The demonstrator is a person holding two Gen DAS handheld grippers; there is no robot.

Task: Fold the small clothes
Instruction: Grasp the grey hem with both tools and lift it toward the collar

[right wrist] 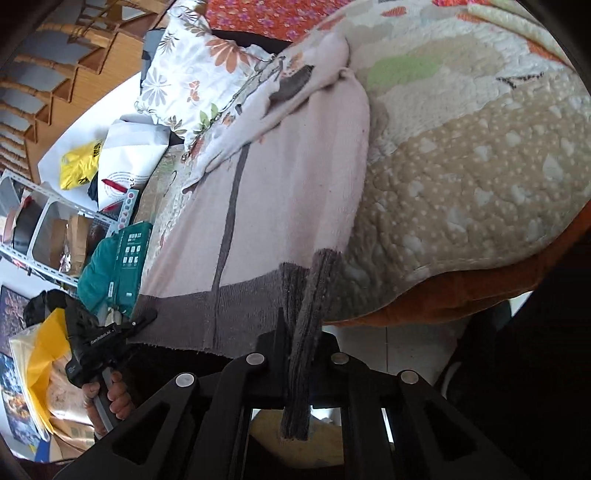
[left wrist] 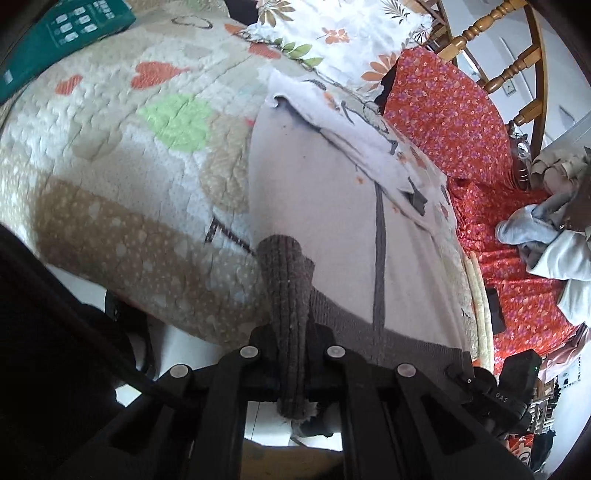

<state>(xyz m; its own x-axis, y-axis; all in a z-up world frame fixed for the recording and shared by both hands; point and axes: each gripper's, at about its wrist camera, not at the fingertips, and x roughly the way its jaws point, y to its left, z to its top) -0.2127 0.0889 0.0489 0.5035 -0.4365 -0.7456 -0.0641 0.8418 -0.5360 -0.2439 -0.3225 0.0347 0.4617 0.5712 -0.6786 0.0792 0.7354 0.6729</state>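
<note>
A pale pink garment [left wrist: 325, 206] with a dark centre stripe and a dark grey ribbed hem [left wrist: 406, 343] lies spread on the quilted bedspread [left wrist: 129, 147]. My left gripper [left wrist: 290, 332] is shut on one bunched corner of the hem. At the lower right of this view, my right gripper [left wrist: 458, 369] pinches the other corner. In the right wrist view, the right gripper [right wrist: 299, 339] is shut on a folded strip of the hem [right wrist: 192, 314]. There the left gripper [right wrist: 146, 317], held by a hand [right wrist: 114, 398], grips the far corner. The garment [right wrist: 288, 184] stretches away toward the pillow.
A teal box [left wrist: 66, 33] rests on the quilt's far left. A floral pillow [left wrist: 332, 33] lies beyond the garment, with a red floral sheet [left wrist: 443, 110] and a heap of light clothes [left wrist: 546, 236] to the right. Wooden spindles [left wrist: 498, 48] stand behind. Shelving [right wrist: 48, 229] holds clutter.
</note>
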